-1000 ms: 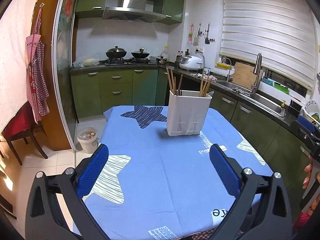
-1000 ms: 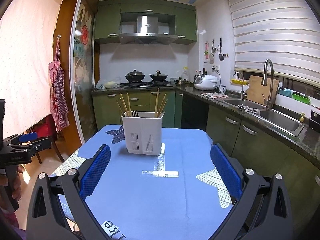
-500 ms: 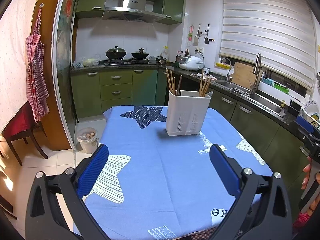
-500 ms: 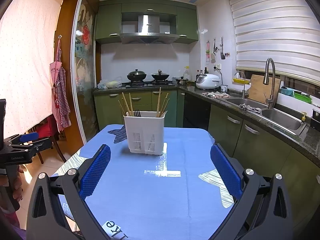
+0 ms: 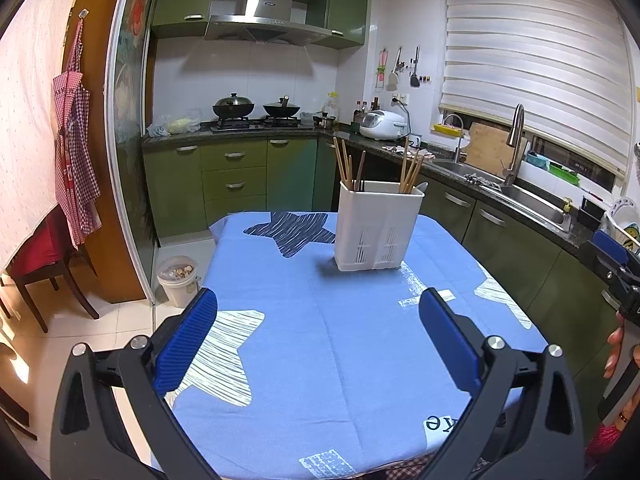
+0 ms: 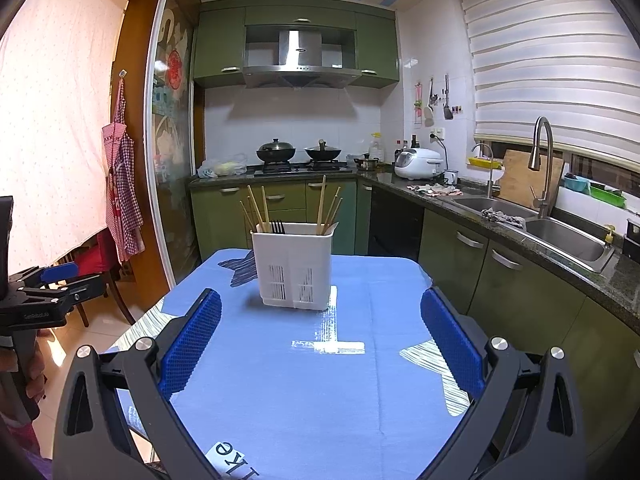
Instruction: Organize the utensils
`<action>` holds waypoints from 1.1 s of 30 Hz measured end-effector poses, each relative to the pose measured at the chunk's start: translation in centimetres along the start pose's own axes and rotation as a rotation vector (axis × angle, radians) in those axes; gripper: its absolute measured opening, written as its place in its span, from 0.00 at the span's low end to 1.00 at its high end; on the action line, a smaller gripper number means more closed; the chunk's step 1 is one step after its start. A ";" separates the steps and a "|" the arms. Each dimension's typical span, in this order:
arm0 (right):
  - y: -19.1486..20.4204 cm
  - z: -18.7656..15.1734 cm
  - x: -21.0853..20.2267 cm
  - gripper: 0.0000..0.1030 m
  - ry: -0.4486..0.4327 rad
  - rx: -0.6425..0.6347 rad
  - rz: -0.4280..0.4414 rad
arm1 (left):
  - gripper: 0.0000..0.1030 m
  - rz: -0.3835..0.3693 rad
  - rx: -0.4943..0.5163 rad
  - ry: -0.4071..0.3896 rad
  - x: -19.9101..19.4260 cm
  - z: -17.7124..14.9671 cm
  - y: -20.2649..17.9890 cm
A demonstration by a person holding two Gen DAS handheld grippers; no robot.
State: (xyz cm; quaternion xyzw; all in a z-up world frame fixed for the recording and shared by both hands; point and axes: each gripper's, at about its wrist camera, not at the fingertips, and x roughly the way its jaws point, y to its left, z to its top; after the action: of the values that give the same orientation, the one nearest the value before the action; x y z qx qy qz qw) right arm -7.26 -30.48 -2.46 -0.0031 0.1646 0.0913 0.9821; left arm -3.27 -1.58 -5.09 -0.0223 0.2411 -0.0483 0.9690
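Chopsticks (image 5: pixel 348 168) already stand in the holder (image 5: pixel 376 232); my left gripper (image 5: pixel 318 336) and right gripper (image 6: pixel 320 340) are wide, empty; nothing loose on the desk (image 5: pixel 320 340).

A blue tablecloth (image 5: pixel 320 340) with white and dark star prints covers the table. Behind it, green cabinets (image 5: pixel 234 178) run under a dark counter holding 2 black woks (image 6: pixel 300 152), a white rice cooker (image 6: pixel 420 163) and a steel sink (image 6: pixel 560 236). A checked apron (image 5: pixel 74 152) hangs at left above a small bin (image 5: pixel 178 280).
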 end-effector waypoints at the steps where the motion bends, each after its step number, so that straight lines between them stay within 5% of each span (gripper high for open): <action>1: 0.1 0.0 0.1 0.96 0.001 -0.001 0.001 | 0.93 0.000 0.000 0.001 0.0 0.0 0.0; 33: 0.4 -0.8 0.8 0.96 0.015 0.002 0.012 | 0.93 -0.002 -0.012 0.019 0.1 0.0 -0.1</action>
State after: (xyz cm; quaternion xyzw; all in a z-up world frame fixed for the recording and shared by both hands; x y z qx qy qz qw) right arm -6.85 -29.93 -3.49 -0.0016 0.1722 0.0969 0.9803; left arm -3.21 -1.68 -5.16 -0.0281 0.2508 -0.0482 0.9664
